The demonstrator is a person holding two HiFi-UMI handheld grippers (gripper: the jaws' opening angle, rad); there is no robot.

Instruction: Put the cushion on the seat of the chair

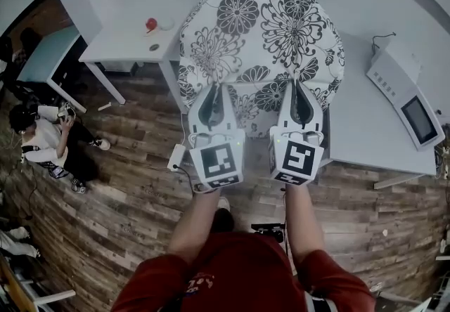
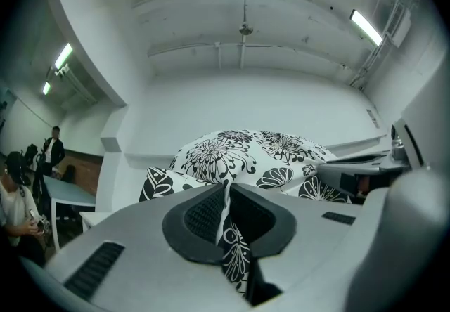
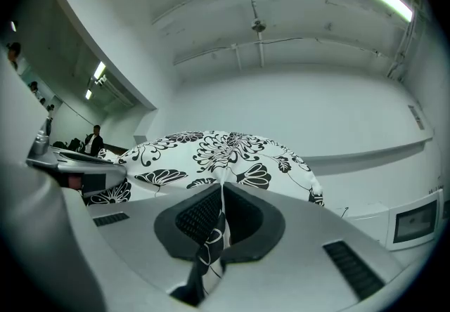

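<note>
The carry is the step in hand: the cushion, round and printed with black flowers on white, is held up in the air by its near edge, over the gap between two white benches and not on any seat. The left hand-held gripper is clamped on a fold of the fabric at the cushion's 7 o'clock, and the left gripper view shows the cloth pinched between its pads. The right hand-held gripper is clamped the same way at 5 o'clock, with cloth caught between its jaws in the right gripper view. No chair seat shows clearly in any view, so the next move likely calls for turning to find it and then lowering the cushion flat, both grips kept level. The left bench at 11 o'clock carries a small red thing. A device with a screen sits at 3 o'clock. On the wooden floor lies a white box with a cable, close to the feet and a likely trip risk, and a person sits at 9 o'clock.
</note>
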